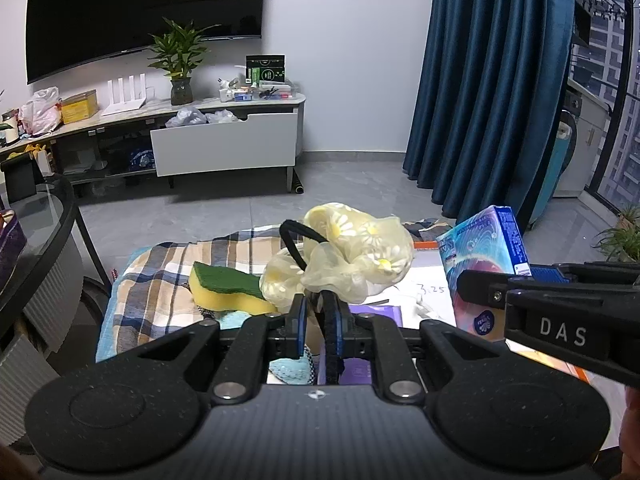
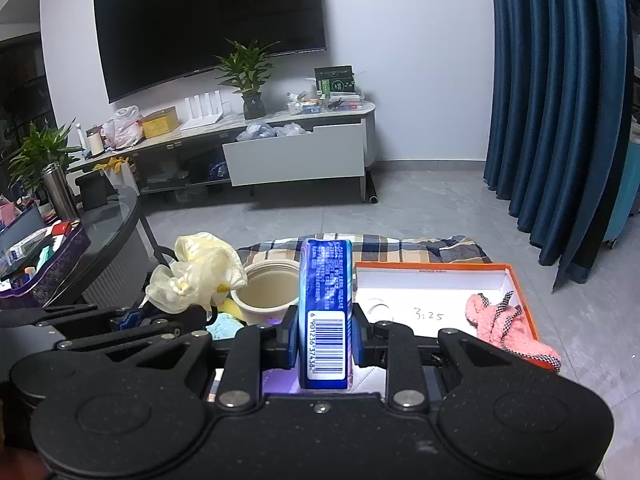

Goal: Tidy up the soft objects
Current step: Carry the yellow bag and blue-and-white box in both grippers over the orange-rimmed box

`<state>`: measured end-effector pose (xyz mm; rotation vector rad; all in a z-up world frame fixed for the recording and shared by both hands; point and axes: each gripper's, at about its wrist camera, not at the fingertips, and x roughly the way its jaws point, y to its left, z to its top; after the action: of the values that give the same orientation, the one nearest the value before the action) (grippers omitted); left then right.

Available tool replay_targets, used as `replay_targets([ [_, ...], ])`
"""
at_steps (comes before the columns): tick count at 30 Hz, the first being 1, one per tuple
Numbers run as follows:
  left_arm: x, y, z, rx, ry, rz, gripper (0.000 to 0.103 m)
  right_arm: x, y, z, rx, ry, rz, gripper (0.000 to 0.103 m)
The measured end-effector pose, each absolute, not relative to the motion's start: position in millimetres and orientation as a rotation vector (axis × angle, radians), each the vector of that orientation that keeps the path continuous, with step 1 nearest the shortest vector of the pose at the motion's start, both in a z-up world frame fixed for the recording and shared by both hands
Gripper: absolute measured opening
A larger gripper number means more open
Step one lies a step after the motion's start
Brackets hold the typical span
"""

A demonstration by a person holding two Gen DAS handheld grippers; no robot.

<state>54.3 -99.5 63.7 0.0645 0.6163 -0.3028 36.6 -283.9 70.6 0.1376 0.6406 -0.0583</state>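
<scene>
Yellow daisy scrunchie (image 1: 352,252) held up over the plaid cloth (image 1: 160,280), left gripper (image 1: 320,308) fingers pressed together on its black elastic. Tissue pack (image 2: 326,312) upright, clamped between right gripper (image 2: 325,334) fingers, above the orange-rimmed box (image 2: 436,267). Open grey floor beyond the cloth's far edge. Only the right view shows the pink cloth (image 2: 508,326) in the box and the cream cup (image 2: 268,294); the left view alone shows the sponge (image 1: 228,288).

Dim, cool indoor light; both fisheye views bow walls and curtain (image 1: 492,80) at the edges; corners vignetted; slightly soft, grainy focus.
</scene>
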Motion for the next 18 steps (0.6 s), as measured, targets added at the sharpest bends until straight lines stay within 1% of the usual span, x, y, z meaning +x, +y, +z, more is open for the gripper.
replay_targets([
  [18,51,-118,62,0.085,0.614,-0.351,0.016,27,-296,73,0.161,0.636,-0.105,0.03],
])
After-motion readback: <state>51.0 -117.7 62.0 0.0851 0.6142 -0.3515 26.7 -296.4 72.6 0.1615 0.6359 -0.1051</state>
